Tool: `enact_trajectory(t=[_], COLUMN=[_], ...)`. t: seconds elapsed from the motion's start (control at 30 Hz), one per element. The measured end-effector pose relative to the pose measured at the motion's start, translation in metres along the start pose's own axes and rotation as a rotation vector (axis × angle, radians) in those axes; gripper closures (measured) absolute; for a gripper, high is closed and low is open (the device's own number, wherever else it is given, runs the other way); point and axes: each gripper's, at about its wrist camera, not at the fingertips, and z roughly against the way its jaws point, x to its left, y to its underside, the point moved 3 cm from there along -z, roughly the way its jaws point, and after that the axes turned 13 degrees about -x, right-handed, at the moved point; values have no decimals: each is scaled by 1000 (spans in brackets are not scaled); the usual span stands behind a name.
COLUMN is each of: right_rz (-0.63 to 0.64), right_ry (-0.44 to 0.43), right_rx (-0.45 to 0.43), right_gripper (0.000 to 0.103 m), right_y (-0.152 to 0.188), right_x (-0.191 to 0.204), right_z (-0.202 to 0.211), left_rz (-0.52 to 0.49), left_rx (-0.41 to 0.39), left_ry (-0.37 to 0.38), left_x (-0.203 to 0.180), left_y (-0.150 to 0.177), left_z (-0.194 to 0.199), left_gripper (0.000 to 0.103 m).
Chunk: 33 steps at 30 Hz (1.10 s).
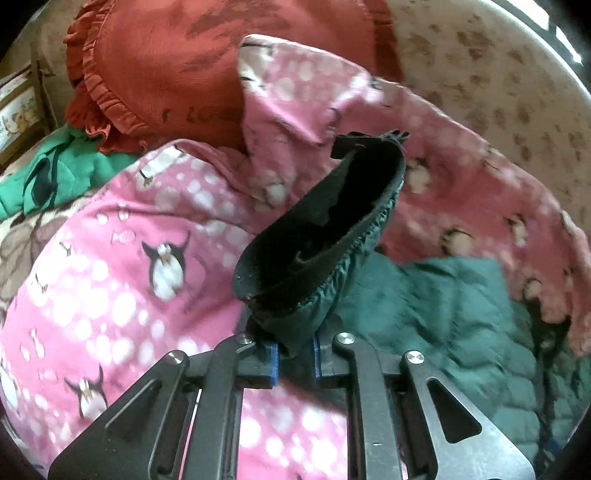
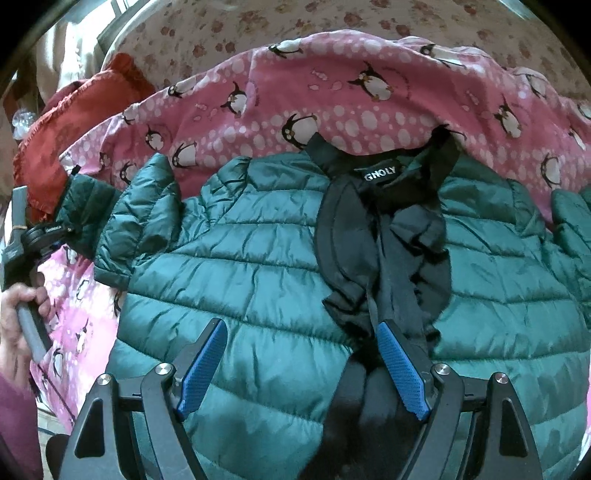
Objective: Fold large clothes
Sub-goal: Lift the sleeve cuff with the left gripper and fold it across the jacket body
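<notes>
A dark green quilted puffer jacket [image 2: 258, 266] lies face up on a pink penguin blanket [image 2: 332, 99], with its black collar and label [image 2: 378, 171] at the far side. My left gripper [image 1: 293, 356] is shut on the jacket's sleeve cuff [image 1: 317, 240], which stands up with its black lining showing. In the right wrist view that left gripper [image 2: 55, 236] holds the sleeve end [image 2: 86, 206] at the far left. My right gripper [image 2: 303, 332] is open and empty, hovering just above the jacket's front near the black zip opening [image 2: 384, 266].
A red frilled cushion [image 1: 192, 62] lies beyond the blanket, also in the right wrist view [image 2: 62, 133]. A bright green garment [image 1: 55, 173] sits at the left. The cream floral bedcover [image 2: 295, 22] lies underneath. A person's hand [image 2: 18, 317] grips the left tool's handle.
</notes>
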Motion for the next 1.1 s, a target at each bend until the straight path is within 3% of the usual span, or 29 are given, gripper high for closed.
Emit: enact_trajectory(t=[0.27, 0.6, 1.1], right_rz=[-11, 10, -78], right_ry=[6, 93, 129], right_rx=[9, -8, 7], right_gripper=[21, 21, 21], right_y=[12, 23, 40], right_x=[-12, -40, -90], right_z=[17, 43, 69], left_rz=[-27, -75, -130], left_rx=[17, 32, 58], left_ry=[99, 201, 301], left_x=[-39, -104, -181], left_y=[25, 46, 71], left_z=[66, 109, 139], left_gripper=[92, 92, 92])
